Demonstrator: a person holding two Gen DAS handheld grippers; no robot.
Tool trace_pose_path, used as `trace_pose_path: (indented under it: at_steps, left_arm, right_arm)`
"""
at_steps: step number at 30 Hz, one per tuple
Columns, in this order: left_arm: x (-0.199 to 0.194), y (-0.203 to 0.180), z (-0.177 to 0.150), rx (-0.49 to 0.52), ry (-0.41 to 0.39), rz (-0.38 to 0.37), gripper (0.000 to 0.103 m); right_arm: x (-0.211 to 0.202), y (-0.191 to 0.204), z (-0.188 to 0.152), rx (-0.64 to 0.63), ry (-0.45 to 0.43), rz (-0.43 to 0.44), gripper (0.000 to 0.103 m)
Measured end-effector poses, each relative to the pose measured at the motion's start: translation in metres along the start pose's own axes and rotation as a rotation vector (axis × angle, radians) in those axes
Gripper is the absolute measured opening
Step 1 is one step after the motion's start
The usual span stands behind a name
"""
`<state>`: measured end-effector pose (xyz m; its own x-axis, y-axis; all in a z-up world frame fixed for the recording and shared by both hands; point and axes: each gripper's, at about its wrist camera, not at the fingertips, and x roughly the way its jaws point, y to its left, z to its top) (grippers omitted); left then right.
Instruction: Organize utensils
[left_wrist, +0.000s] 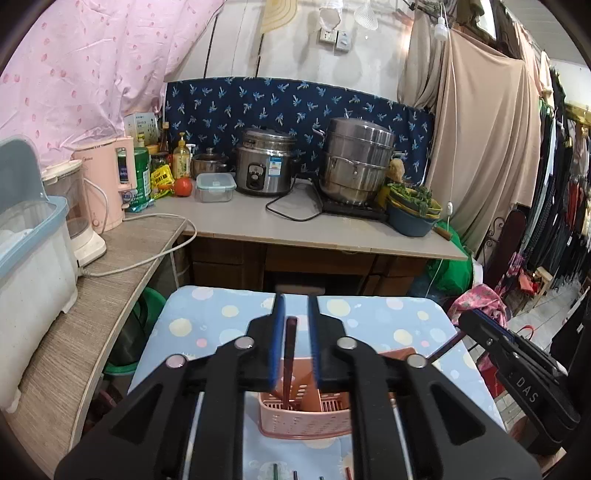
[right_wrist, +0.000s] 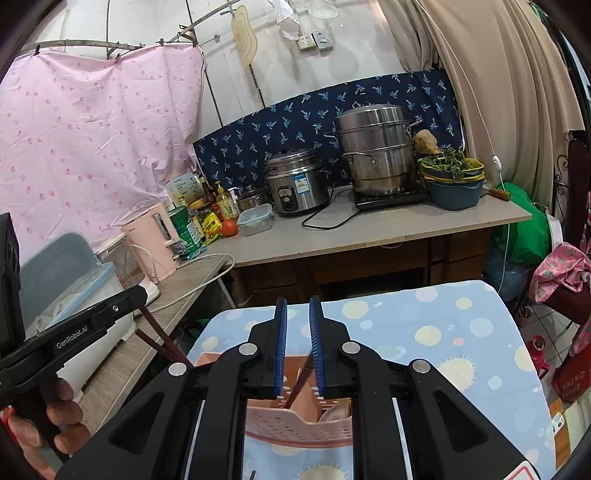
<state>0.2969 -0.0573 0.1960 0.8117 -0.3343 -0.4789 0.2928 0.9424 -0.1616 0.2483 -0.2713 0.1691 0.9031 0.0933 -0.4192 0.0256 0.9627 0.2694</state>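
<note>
A pink plastic utensil basket (left_wrist: 306, 419) stands on the blue dotted tablecloth (left_wrist: 369, 321); it also shows in the right wrist view (right_wrist: 299, 424). My left gripper (left_wrist: 297, 306) hovers above it, jaws slightly apart, with a dark red chopstick (left_wrist: 290, 354) standing between the pads, its lower end in the basket. My right gripper (right_wrist: 298, 306) is also above the basket, jaws slightly apart, with a dark chopstick (right_wrist: 301, 380) leaning against the right pad. Two more dark chopsticks (right_wrist: 162, 339) stick out under the left gripper's side.
Loose utensil tips (left_wrist: 295, 474) lie on the cloth near the bottom edge. A wooden side counter (left_wrist: 110, 295) holds a white bin (left_wrist: 33, 266) and a pink kettle (left_wrist: 110, 181). The back counter (left_wrist: 295, 225) carries a rice cooker (left_wrist: 264, 162), a steamer pot (left_wrist: 356, 162) and a vegetable bowl (left_wrist: 412, 212).
</note>
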Motion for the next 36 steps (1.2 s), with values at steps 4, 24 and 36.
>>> trace_pose_path:
  at_steps: [4, 24, 36]
  left_arm:
    - [-0.005, 0.005, -0.004, -0.012, 0.002, 0.007, 0.026]
    - [-0.075, 0.028, -0.090, -0.001, 0.061, 0.064, 0.026]
    - [-0.088, 0.039, -0.201, 0.044, 0.233, 0.127, 0.026]
  right_arm:
    - [-0.010, -0.003, -0.002, 0.010, -0.005, 0.007, 0.017]
    - [-0.095, -0.010, -0.104, 0.016, 0.101, 0.000, 0.024]
    - [-0.128, 0.013, -0.228, -0.103, 0.281, -0.093, 0.024]
